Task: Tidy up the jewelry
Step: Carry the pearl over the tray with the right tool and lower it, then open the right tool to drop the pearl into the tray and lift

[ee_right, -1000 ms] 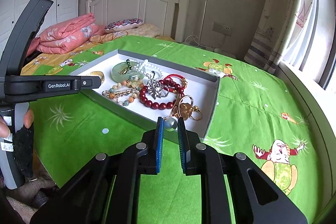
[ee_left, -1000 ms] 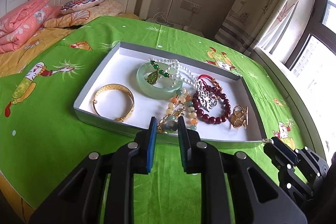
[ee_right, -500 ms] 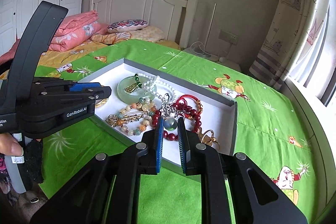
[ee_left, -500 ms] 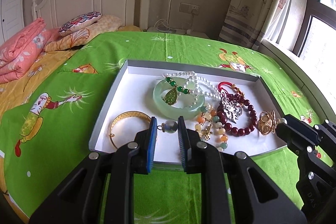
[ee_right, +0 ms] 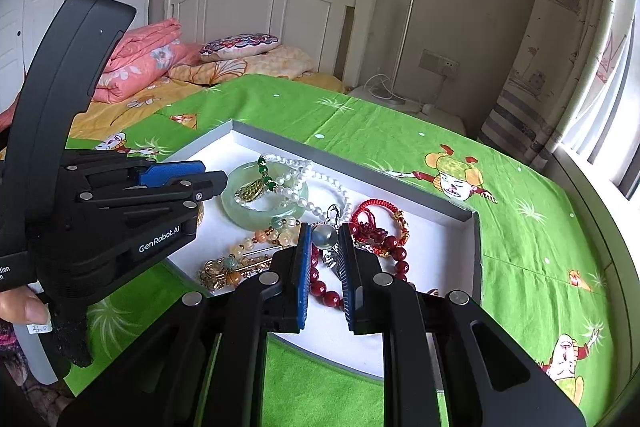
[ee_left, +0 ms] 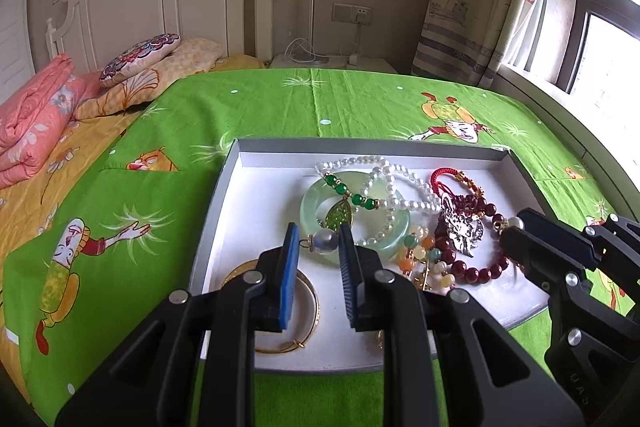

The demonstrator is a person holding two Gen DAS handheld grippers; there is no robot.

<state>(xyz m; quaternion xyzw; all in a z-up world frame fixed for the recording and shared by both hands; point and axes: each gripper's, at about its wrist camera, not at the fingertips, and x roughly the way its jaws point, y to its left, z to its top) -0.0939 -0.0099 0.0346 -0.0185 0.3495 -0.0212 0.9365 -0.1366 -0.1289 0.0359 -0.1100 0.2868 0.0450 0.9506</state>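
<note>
The left gripper (ee_left: 319,243), jaws nearly closed, pinches a round pearl-like bead (ee_left: 325,239) with a small gold cap. The right gripper (ee_right: 325,241), equally narrow, pinches a similar silvery bead (ee_right: 325,235). Both hover over a shallow white tray (ee_left: 256,187) on a green bedspread (ee_left: 120,227), holding a jade bangle (ee_left: 316,211), gold bangle (ee_left: 312,307), pearl strand (ee_left: 400,183) and red beads (ee_left: 472,271). A second ago both grippers sat back from the tray's near edge; they have since moved forward over it.

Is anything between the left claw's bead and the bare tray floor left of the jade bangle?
Nothing visible does. The bead sits pinched in the left claw above the tray; the gold bangle lies nearer, below the claw.
</note>
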